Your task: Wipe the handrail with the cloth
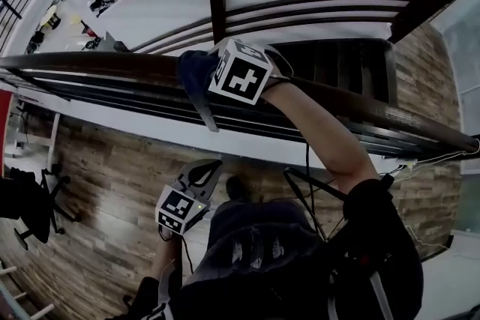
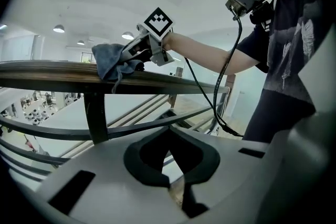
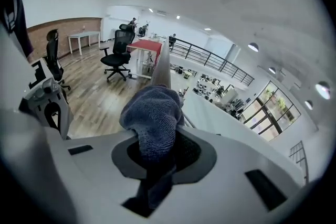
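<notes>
A dark wooden handrail runs left to right across the head view. A blue cloth is draped over its top. My right gripper is shut on that cloth and holds it against the rail. In the right gripper view the cloth bunches between the jaws of the right gripper, and the handrail stretches away ahead. My left gripper hangs low near the person's body, below the rail, shut on nothing. The left gripper view looks up past the left gripper at the cloth on the handrail.
Thin lower rails and a dark post stand under the handrail. Beyond the railing is a drop to a lower floor. Black office chairs and a red table stand on the wood floor. A cable hangs from the person's chest.
</notes>
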Demonstrator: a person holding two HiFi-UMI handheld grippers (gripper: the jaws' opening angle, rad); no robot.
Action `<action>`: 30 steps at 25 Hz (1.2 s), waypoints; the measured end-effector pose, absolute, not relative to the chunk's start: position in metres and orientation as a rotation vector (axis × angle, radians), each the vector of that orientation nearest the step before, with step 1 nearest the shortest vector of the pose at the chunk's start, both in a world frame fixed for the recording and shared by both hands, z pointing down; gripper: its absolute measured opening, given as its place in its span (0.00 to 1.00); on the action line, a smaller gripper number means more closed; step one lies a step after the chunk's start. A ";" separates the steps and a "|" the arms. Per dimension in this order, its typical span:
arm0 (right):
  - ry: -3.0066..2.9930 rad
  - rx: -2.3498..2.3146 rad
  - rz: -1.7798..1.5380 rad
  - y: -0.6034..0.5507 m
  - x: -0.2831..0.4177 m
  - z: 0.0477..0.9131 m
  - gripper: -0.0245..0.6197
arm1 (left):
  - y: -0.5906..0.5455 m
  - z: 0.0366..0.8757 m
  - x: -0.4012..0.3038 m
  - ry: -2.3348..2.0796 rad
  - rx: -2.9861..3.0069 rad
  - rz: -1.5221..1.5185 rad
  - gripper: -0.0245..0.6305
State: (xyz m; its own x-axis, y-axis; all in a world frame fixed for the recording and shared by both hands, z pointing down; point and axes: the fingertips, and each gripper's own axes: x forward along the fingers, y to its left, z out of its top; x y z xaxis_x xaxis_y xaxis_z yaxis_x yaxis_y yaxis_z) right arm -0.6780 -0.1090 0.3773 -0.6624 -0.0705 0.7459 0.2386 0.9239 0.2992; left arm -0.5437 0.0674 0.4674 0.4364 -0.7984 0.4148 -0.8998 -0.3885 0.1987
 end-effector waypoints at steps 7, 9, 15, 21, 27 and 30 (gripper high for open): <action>-2.198 -0.022 -0.506 -0.137 -0.601 0.371 0.11 | 0.036 0.453 -0.491 -1.329 2.433 0.366 0.05; -2.175 0.039 -0.490 -0.149 -0.558 0.370 0.11 | 0.028 0.446 -0.461 -1.262 2.492 0.394 0.05; -2.134 0.191 -0.524 -0.188 -0.392 0.369 0.11 | 0.003 0.436 -0.330 -1.166 2.600 0.489 0.05; -2.139 0.361 -0.492 -0.233 -0.218 0.373 0.11 | -0.011 0.431 -0.181 -1.137 2.659 0.524 0.05; -2.038 0.557 -0.412 -0.294 -0.056 0.377 0.11 | -0.035 0.425 -0.078 -0.973 2.726 0.530 0.05; -1.994 0.624 -0.420 -0.307 0.000 0.374 0.11 | -0.055 0.427 -0.045 -0.856 2.771 0.515 0.05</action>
State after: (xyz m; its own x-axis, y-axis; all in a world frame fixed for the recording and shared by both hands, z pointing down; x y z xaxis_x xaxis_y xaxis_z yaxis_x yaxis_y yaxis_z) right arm 0.0000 -0.3068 0.3741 -0.4000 -0.5864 0.7044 -0.2525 0.8093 0.5304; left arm -0.0453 -0.0549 0.4271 0.7722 -0.5076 0.3821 -0.5757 -0.8135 0.0826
